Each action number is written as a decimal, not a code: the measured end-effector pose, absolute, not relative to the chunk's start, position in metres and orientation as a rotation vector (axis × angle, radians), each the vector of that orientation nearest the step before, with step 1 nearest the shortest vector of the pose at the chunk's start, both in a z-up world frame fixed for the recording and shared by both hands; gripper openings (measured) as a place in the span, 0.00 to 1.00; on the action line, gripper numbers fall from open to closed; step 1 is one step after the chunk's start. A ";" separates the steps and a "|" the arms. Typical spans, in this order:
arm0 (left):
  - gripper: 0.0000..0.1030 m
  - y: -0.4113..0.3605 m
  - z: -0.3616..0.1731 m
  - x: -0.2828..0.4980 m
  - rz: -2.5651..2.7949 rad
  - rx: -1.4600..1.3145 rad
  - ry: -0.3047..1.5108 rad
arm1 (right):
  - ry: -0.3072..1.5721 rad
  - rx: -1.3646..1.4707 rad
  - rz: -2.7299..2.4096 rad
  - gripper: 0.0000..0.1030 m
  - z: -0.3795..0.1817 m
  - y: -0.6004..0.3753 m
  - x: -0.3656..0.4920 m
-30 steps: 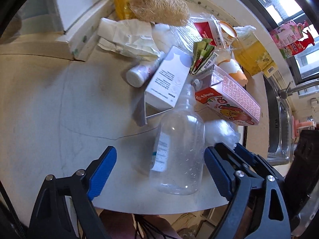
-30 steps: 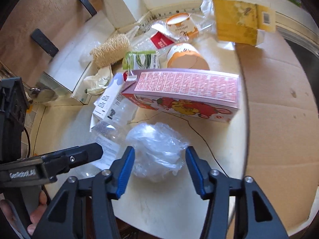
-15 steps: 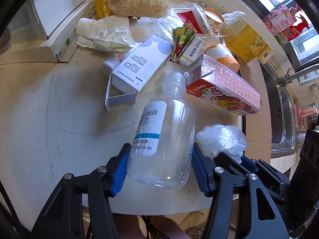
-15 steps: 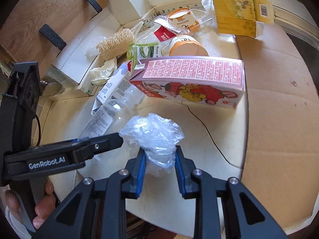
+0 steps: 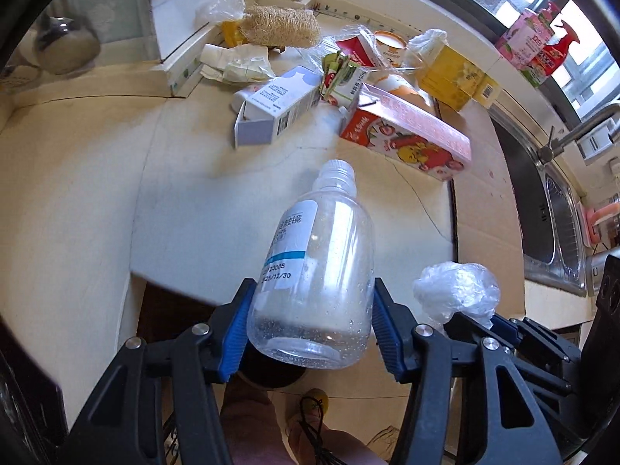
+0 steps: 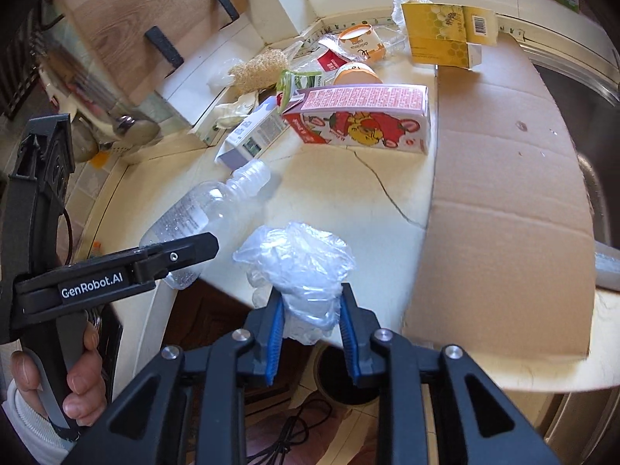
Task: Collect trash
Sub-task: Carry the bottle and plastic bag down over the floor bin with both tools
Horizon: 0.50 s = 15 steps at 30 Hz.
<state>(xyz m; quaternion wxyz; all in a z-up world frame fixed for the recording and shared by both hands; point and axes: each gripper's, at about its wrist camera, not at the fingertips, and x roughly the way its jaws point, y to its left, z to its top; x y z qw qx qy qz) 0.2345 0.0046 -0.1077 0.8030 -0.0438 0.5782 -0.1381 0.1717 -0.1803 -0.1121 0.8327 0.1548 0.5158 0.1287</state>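
My left gripper (image 5: 310, 325) is shut on a clear plastic bottle (image 5: 314, 271) with a white and blue label, held off the counter past its front edge. The bottle also shows in the right wrist view (image 6: 209, 213). My right gripper (image 6: 310, 333) is shut on a crumpled clear plastic bag (image 6: 298, 263), lifted over the counter's front edge; the bag shows in the left wrist view (image 5: 457, 290) too. More trash lies at the back of the cream counter (image 5: 193, 193): a red and pink juice carton (image 5: 407, 131), a white and lilac box (image 5: 271, 104), crumpled paper (image 5: 236, 64).
A loofah (image 5: 279, 29), paper cups (image 6: 360, 44) and a yellow box (image 5: 457, 77) lie at the back. Flat cardboard (image 6: 503, 155) covers the counter's right part, with a steel sink (image 5: 558, 224) beyond. A dark round bin opening (image 6: 341, 379) is on the floor below the edge.
Both grippers closed on their items, then lifted and pulled back from the counter toward its front edge, the bottle in the left and the plastic bag in the right.
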 end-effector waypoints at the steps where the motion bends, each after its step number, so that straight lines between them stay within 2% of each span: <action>1: 0.54 0.005 -0.105 0.224 -0.293 -0.090 1.230 | 1.092 0.317 0.280 0.26 -0.111 -0.181 0.162; 10: 0.54 0.005 -0.092 0.104 -0.262 -0.058 1.188 | 1.135 0.211 0.370 0.26 -0.118 -0.181 0.090; 15: 0.54 0.010 -0.111 0.064 -0.239 -0.042 1.262 | 1.195 0.215 0.386 0.26 -0.145 -0.179 0.068</action>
